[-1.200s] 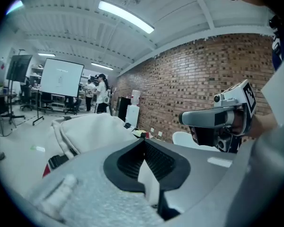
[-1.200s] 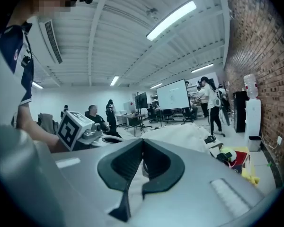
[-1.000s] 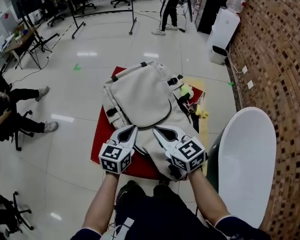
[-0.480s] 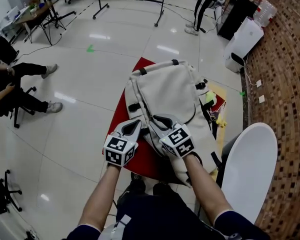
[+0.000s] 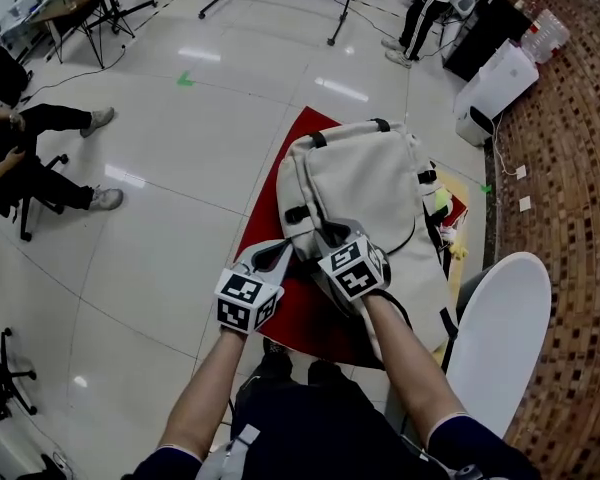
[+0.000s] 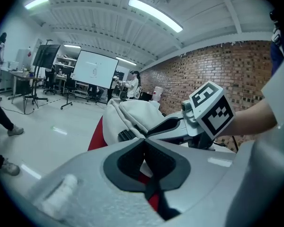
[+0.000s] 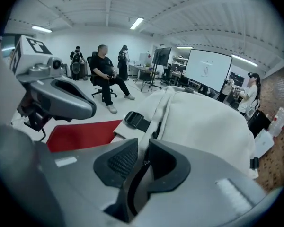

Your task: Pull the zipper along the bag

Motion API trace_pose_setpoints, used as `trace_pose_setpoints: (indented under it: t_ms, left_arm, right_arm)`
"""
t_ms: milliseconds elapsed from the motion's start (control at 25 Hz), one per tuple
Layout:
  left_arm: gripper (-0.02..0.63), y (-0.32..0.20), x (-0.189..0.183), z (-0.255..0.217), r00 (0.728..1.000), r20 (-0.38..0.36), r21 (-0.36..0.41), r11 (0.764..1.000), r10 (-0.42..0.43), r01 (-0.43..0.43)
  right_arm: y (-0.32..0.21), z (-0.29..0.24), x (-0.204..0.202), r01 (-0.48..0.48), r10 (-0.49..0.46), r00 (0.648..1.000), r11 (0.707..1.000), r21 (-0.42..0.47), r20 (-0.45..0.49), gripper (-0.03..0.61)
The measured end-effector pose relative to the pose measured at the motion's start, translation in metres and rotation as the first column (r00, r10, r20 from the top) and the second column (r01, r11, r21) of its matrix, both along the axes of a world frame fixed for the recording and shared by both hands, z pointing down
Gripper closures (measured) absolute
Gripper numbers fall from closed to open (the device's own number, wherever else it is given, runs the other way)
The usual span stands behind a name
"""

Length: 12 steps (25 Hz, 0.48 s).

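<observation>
- My right gripper (image 7: 143, 145) hangs over the cream bag (image 5: 365, 183), jaws just opening, the dark zipper (image 7: 139, 174) between them, not yet pinched
- My left gripper (image 6: 145, 138) sits closed at the bag's near corner; I'd pinch the pull squarely, then draw along the track
- The bag lies on a red surface (image 5: 305, 320) over glossy floor (image 5: 160, 238), brick wall (image 5: 580, 168) at right

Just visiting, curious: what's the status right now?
Left gripper shut at bag edge. Right gripper: jaws just opening, zipper between, ungripped. Nothing blocking.
</observation>
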State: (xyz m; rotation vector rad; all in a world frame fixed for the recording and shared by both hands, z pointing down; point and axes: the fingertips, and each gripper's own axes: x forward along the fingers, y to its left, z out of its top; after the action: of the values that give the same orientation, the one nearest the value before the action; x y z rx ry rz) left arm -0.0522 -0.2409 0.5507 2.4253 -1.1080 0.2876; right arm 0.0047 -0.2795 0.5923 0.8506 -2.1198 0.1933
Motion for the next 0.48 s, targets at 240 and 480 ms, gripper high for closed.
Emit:
trace_pose_setpoints:
  t_ms: [240, 480]
  left_arm:
    - [0.617, -0.002, -0.009, -0.002, 1.0, -0.025, 0.006, 1.0, 0.01, -0.01]
    - [0.617, -0.001, -0.019, -0.002, 0.999, -0.047, 0.004, 1.0, 0.006, -0.005]
  right_arm:
    - [-0.001, 0.007, -0.001, 0.015, -0.009, 0.991, 0.999, 0.043, -0.131, 0.476]
    - [-0.006, 0.014, 0.006, 0.056, -0.007, 0.954, 0.987, 0.154, -0.301, 0.51]
